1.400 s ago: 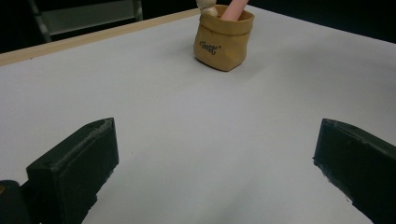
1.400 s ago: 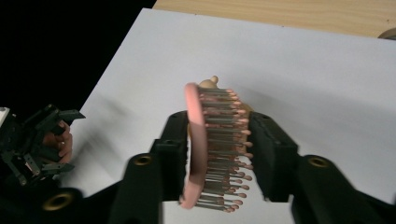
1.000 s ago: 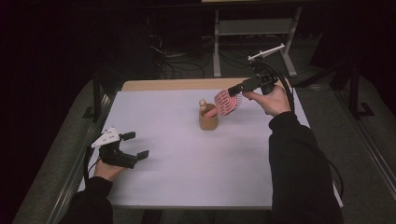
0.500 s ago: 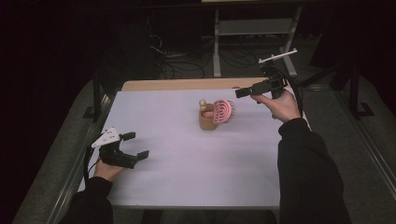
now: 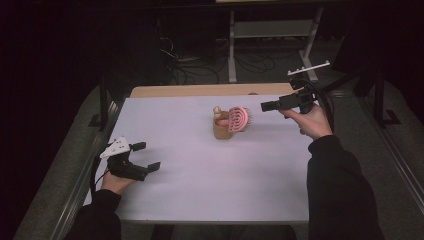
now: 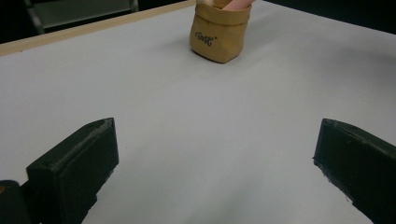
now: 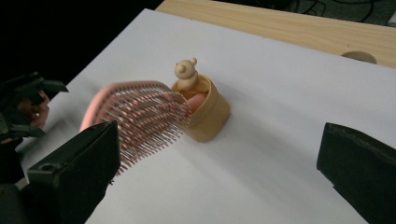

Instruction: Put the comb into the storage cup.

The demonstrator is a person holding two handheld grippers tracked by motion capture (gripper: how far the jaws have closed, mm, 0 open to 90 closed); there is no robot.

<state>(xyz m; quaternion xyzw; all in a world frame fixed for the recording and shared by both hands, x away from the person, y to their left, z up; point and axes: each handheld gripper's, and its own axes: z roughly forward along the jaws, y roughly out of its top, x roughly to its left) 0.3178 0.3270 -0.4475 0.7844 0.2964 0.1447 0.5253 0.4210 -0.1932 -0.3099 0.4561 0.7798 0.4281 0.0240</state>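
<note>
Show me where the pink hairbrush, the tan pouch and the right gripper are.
pink hairbrush [image 7: 140, 116], right gripper view, on its bristles
tan pouch [image 6: 217, 39], left gripper view, on its front wall
right gripper [image 5: 267, 106], high view, between its open jaws

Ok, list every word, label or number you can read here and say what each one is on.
One small dark printed word on the front of the tan paper pouch: too blurred to read with certainty.
Pink hairbrush: no text visible.
White table cover: no text visible.

The tan paper pouch [image 6: 219, 35] bears small dark print on its side, too blurred to read.
</note>
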